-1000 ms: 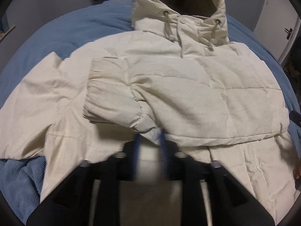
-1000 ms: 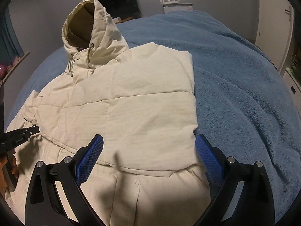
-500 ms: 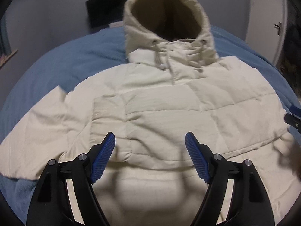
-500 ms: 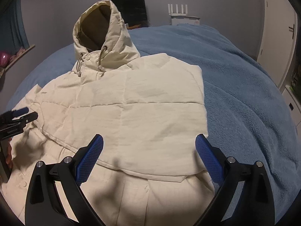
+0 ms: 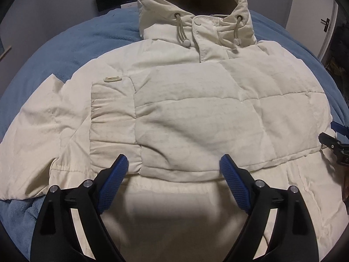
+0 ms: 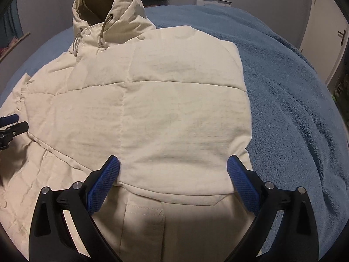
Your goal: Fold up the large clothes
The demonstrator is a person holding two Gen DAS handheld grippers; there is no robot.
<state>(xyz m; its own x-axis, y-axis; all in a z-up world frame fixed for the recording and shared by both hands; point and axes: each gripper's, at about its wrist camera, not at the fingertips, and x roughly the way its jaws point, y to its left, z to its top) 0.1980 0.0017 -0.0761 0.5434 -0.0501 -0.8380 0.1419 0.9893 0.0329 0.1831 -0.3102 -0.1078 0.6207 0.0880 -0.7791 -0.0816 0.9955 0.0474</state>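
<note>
Left wrist view
Jacket: the cream hooded jacket (image 5: 174,113) fills the middle of the frame, lying front-up on the blue blanket (image 5: 65,43), hood (image 5: 192,6) at top centre.
Progress: one sleeve (image 5: 196,118) lies folded across the chest, its cuff (image 5: 109,109) left of centre. The other sleeve (image 5: 32,142) sprawls out at the left edge, not yet folded, so I'd call this the early part of the job.
Left gripper: the left gripper (image 5: 174,170), bottom centre, has its blue pads spread wide and nothing between them; it hovers over the lower hem of the folded sleeve, contact not clear.
Right gripper, seen from here: only a sliver at the right edge, spread unreadable.

Right wrist view
Jacket: the same jacket, hood at upper left, folded sleeve covering centre frame, blanket bare to the right.
Right gripper: the right gripper (image 6: 173,168), bottom centre, is gaping and empty, pads flanking the sleeve's lower edge.
Left to do: the far sleeve, then the body and hood, as I judge it.
</note>
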